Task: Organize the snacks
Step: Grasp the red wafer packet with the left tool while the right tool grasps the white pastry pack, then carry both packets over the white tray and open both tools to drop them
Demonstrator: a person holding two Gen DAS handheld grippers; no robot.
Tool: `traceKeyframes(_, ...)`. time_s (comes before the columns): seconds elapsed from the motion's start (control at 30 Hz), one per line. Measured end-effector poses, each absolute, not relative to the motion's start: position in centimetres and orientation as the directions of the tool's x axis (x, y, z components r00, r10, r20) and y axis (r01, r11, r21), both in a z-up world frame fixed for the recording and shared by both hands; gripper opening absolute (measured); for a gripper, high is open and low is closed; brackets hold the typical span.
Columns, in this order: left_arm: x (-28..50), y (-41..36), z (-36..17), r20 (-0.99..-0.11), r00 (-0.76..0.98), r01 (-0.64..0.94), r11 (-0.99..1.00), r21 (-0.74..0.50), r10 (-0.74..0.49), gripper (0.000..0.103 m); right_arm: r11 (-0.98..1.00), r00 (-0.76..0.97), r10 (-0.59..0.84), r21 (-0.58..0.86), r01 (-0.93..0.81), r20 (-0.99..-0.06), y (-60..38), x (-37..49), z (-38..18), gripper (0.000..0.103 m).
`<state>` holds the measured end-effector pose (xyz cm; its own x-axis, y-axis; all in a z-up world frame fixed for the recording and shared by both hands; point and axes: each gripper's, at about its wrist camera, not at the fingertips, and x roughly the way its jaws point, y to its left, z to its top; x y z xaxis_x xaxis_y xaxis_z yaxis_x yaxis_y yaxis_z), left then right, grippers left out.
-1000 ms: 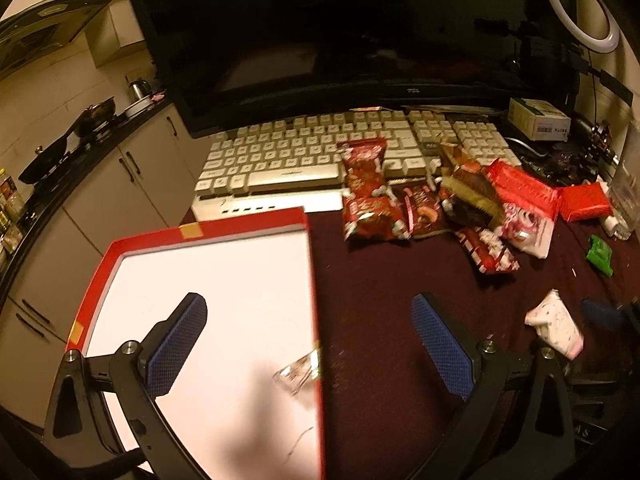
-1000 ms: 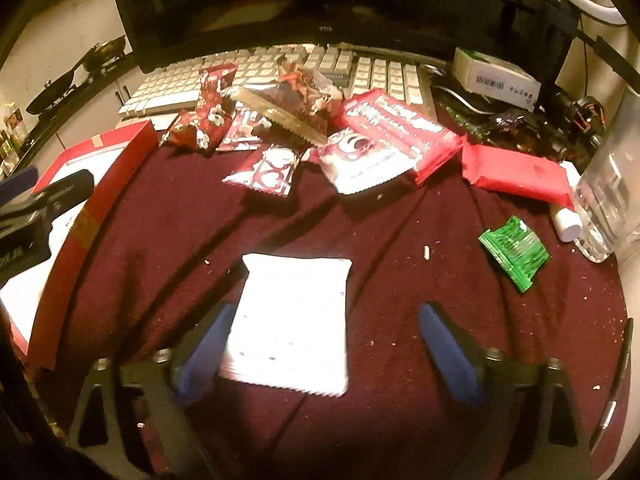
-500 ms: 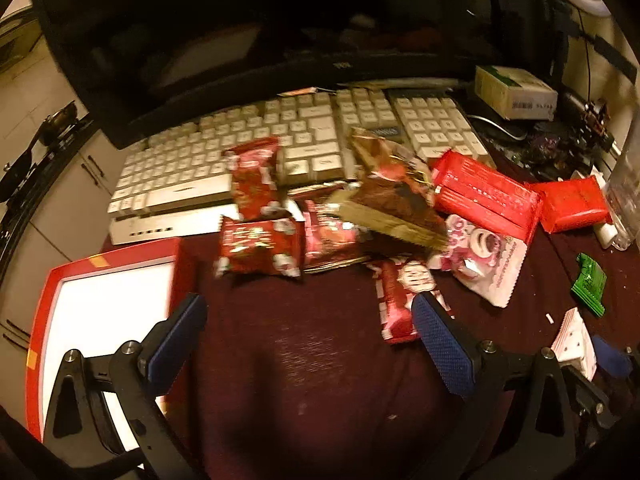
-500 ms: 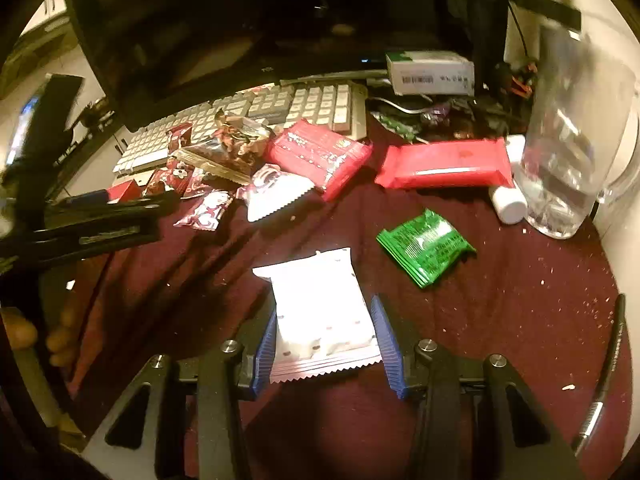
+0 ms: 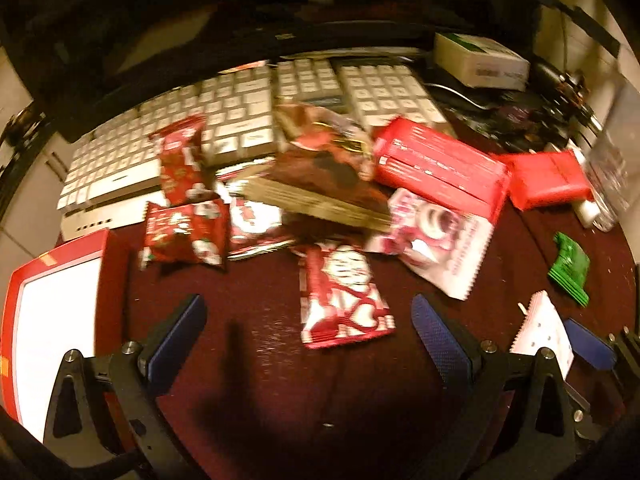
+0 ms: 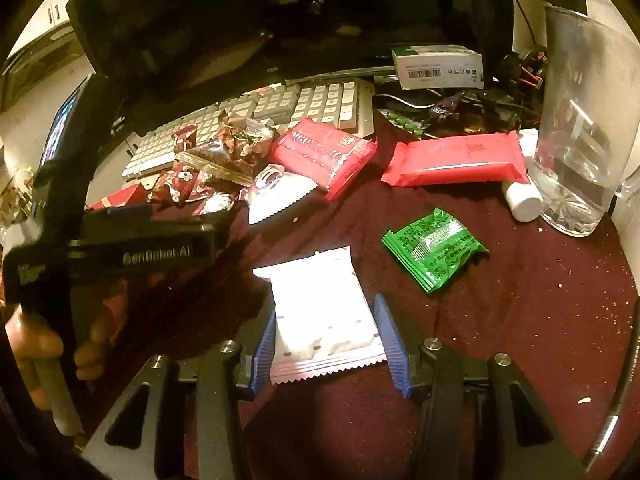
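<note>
My right gripper (image 6: 326,320) has a white snack packet (image 6: 320,304) between its blue pads, which touch both its sides while the jaws are opening slightly. The same packet (image 5: 544,332) shows at the right of the left wrist view. My left gripper (image 5: 308,320) is open wide just above the dark red cloth. A red-and-white snack packet (image 5: 340,300) lies between its fingertips, untouched. Behind it is a pile of red snack packets (image 5: 320,184). A red tray with a white floor (image 5: 108,264) sits at the left.
A green packet (image 6: 434,248) lies to the right of the white one. A flat red pack (image 6: 456,158), a white bottle (image 6: 524,196) and a glass mug (image 6: 580,132) stand at the right. A keyboard (image 5: 240,120) and a dark monitor close the back. A hand (image 6: 40,344) holds the left gripper.
My left gripper swung right from over the tray to the snack pile. My right gripper closed in from wide open onto the white packet and turned toward the right.
</note>
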<state>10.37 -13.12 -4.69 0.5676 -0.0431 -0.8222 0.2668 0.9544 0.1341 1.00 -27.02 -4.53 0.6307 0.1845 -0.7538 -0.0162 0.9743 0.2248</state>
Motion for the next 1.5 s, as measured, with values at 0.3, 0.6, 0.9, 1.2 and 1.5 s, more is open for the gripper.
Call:
traceKeyframes(0.3,12.2,-11.9,-5.4,-0.817,0.572,0.230,0.971,0.071,-0.076,0.069,0.970,0.632,0.203,0.241,-0.026,-0.748,-27.1,1.0,-4.6,0.051)
traceKeyframes(0.6,10.7,-11.7,-4.9,-0.812,0.565,0.300,0.953,0.038,-0.146,0.030,0.972,0.633,0.196,0.235,-0.022,-0.749,-27.0,1.1,-4.6,0.051)
traceKeyframes(0.9,7.0,-6.9,-2.4,-0.786,0.589,0.307,0.952,0.002,-0.188,0.029,0.988,0.631,0.106,0.151,0.019,-0.769,-25.9,1.0,-4.6,0.048)
traceKeyframes(1.2,2.8,1.0,0.4,-0.733,0.668,0.205,0.979,0.016,-0.128,0.029,0.963,0.606,0.254,0.258,-0.083,-0.753,-20.8,1.0,-3.3,0.046)
traceKeyframes(1.5,1.1,9.5,-0.2,-0.727,0.687,0.046,0.997,0.065,0.016,0.030,0.923,0.595,0.381,0.249,-0.293,-0.708,-10.1,1.8,-0.4,0.046)
